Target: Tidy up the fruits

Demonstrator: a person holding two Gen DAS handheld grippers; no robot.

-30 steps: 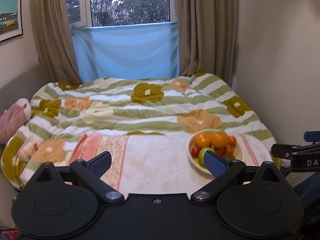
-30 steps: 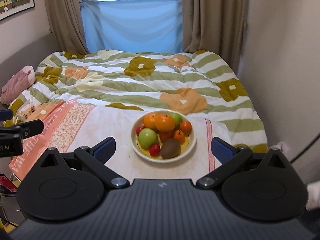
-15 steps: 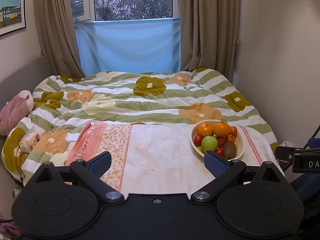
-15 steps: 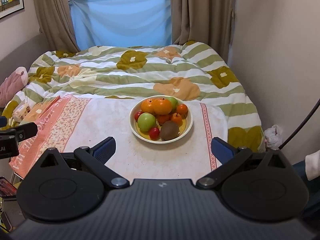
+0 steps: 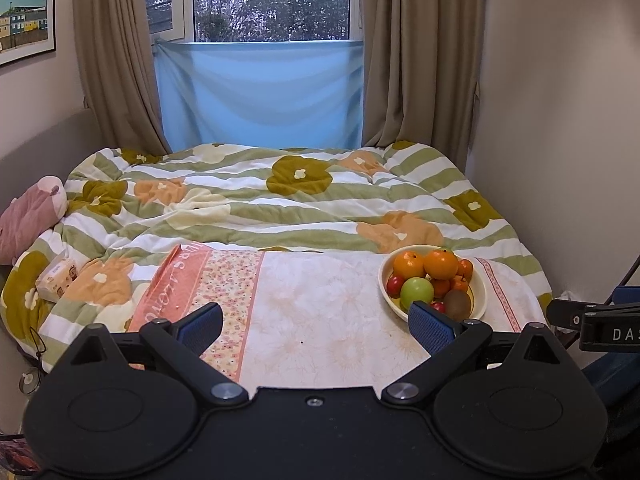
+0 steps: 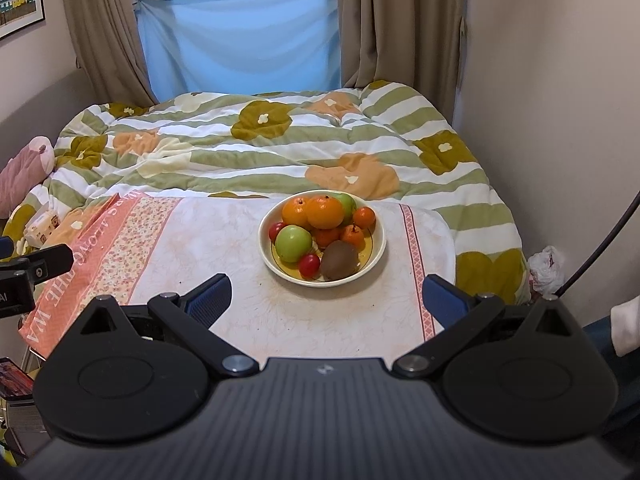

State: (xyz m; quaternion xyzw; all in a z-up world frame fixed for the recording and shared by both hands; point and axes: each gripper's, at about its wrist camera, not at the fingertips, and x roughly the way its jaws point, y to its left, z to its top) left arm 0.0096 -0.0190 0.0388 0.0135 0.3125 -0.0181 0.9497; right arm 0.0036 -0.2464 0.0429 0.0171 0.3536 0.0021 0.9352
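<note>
Fingers [image 6: 208, 298] spread – bowl [image 6: 372, 258] holding fruit [image 6: 320, 226]

Glossy glazed bowl [image 6: 376, 256], matt printed cloth [image 6: 224, 240], fuzzy brown kiwi [image 6: 339, 266], soft quilted duvet [image 6: 248, 148]

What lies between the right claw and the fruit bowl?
Only bare tablecloth, in the right wrist view: the open right claw hangs short of the bowl, nothing between.
</note>
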